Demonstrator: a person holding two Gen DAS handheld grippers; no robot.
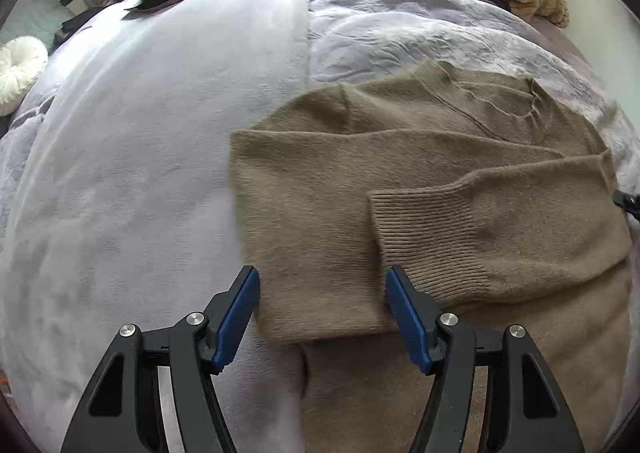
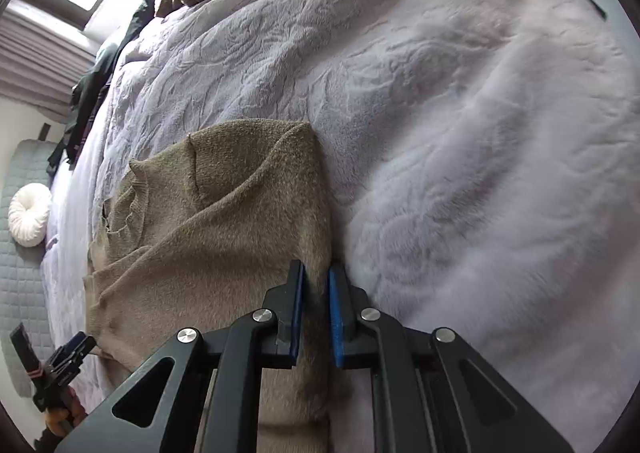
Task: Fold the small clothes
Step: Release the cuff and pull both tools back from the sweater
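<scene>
The right hand-held gripper (image 2: 316, 285) pinches the brown sweater's (image 1: 400, 181) folded side edge on the bed (image 2: 460, 133), the left hand-held gripper (image 1: 322, 293) hangs open and empty; next probably comes folding it across.

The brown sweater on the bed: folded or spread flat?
Partly folded: the brown sweater's sleeves lie across its body, the ribbed cuff on top; the hem end is unfolded.

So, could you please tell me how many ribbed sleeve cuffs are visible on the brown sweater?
1: a ribbed cuff lies folded across the brown sweater, beside the open left gripper. The other cuff may be hidden.
</scene>
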